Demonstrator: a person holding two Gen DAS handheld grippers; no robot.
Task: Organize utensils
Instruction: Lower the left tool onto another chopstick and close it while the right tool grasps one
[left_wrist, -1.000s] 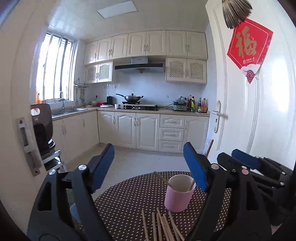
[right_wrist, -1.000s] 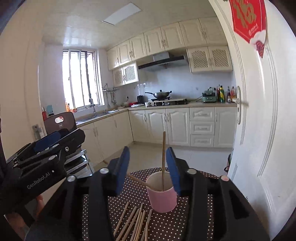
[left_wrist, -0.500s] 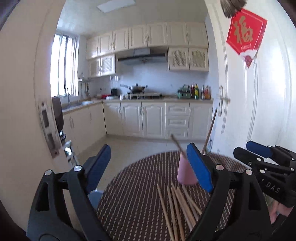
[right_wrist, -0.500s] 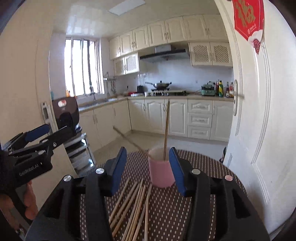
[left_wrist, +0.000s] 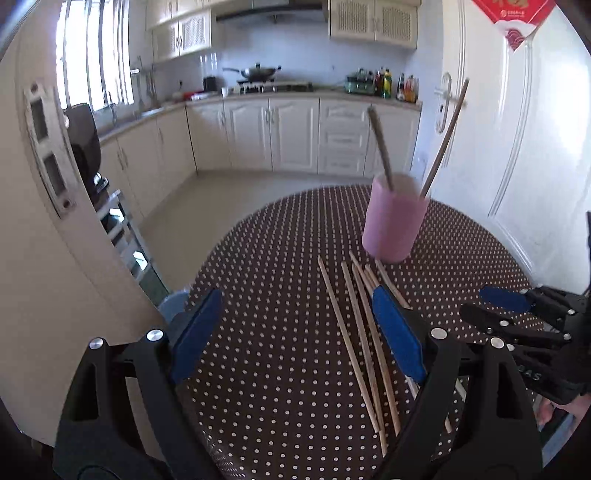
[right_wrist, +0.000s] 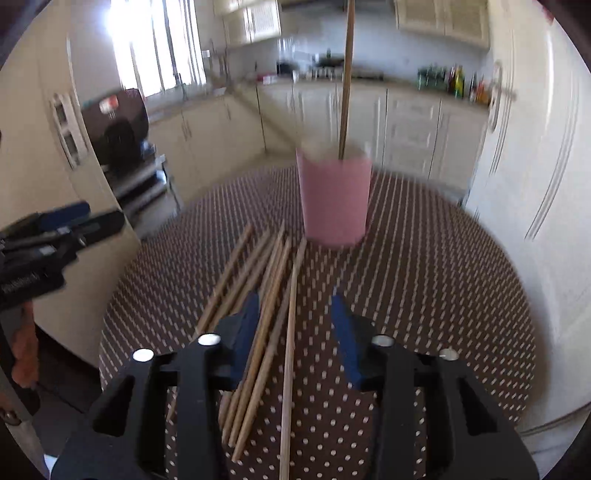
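Note:
A pink cup stands on the round brown polka-dot table and holds two wooden chopsticks. The cup also shows in the right wrist view. Several loose chopsticks lie on the table in front of the cup, also in the right wrist view. My left gripper is open and empty above the table, left of the loose chopsticks. My right gripper is open and empty just above the loose chopsticks, and it shows in the left wrist view.
A white door stands close behind the table on the right. A cream wall and a black chair are on the left. Kitchen cabinets run along the back. The table edge curves near both grippers.
Both grippers have tilted down and drawn back toward the loose chopsticks. The right gripper has let go of the chopstick that now stands in the cup.

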